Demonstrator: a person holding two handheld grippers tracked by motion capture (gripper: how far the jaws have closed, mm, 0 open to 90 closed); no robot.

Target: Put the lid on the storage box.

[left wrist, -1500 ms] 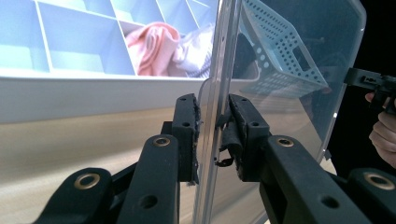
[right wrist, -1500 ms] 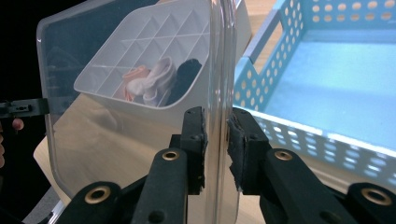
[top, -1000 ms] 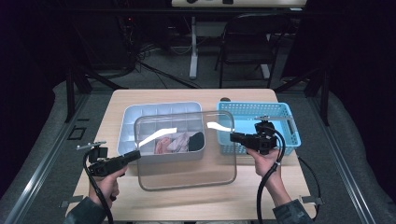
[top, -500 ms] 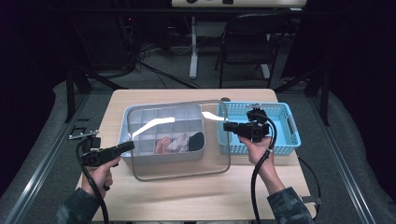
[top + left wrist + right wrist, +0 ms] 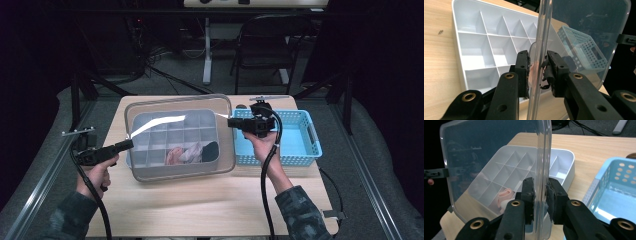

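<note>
Above the white divided tray (image 5: pixel 172 137) you hold one clear plastic lid (image 5: pixel 177 135), gripped at its two short edges. Your left tool (image 5: pixel 126 145) pinches the lid's left rim, and in the left gripper view its pads (image 5: pixel 524 72) press on either side of the clear edge (image 5: pixel 540 50). Your right tool (image 5: pixel 231 122) pinches the opposite rim; in the right gripper view its pads (image 5: pixel 530 195) clamp the lid's edge (image 5: pixel 544 165) the same way.

Compared with a second ago, the lid has travelled away from you: then it hung over the near part of the tray and the bare desk (image 5: pixel 200 200) in front of it, and now it lies over the tray itself, with its far edge past the tray's far wall. Both hands have moved away from you with it. The tray and the basket have not shifted.

Counting what is laid out: one tray, split into many small compartments, most of them empty. Near the tray's front right corner lie a few small things, one pinkish item (image 5: pixel 175 155), one pale item (image 5: pixel 192 152) and one dark item (image 5: pixel 211 150), each too small to name. Just right of the tray stands one light blue basket (image 5: pixel 300 145), and your right hand (image 5: pixel 262 147) is in front of its left end. Two tools, two hands, one desk.
</note>
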